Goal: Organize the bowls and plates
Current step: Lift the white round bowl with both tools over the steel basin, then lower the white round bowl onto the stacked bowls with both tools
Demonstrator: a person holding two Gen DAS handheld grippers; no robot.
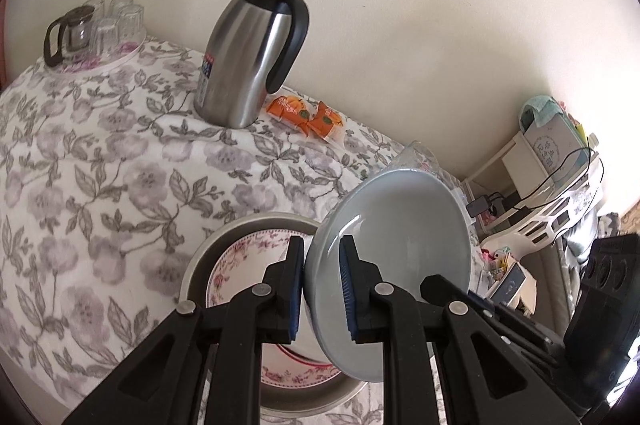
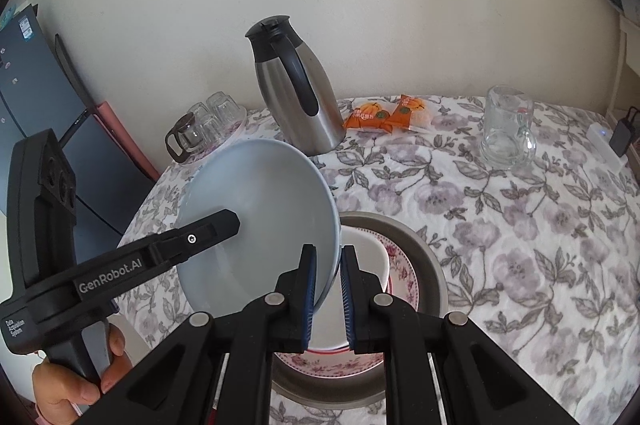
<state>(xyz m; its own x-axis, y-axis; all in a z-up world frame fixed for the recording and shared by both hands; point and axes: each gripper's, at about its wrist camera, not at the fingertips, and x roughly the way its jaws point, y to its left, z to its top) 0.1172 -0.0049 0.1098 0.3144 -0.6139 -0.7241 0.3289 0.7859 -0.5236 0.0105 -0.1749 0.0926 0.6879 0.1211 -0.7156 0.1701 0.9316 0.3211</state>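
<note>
It was a home: a floral tablecloth (image 2: pixel 520 225), steel thermos jug (image 2: pixel 296 93), drinking glasses (image 2: pixel 216 117) and snack packets (image 2: pixel 384 117).

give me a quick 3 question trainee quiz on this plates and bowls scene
1. True or false: both tools grip the rim of the grey-blue bowl.
2. What lies directly under the bowl? A) a floral plate in a grey dish B) the glass mug C) the orange snack packets
3. Fill in: the steel jug has a ____ handle.

Key:
1. True: the left tool and the right tool each pinch the rim on opposite sides.
2. A: the floral plate sits in the grey dish.
3. Black.
</note>
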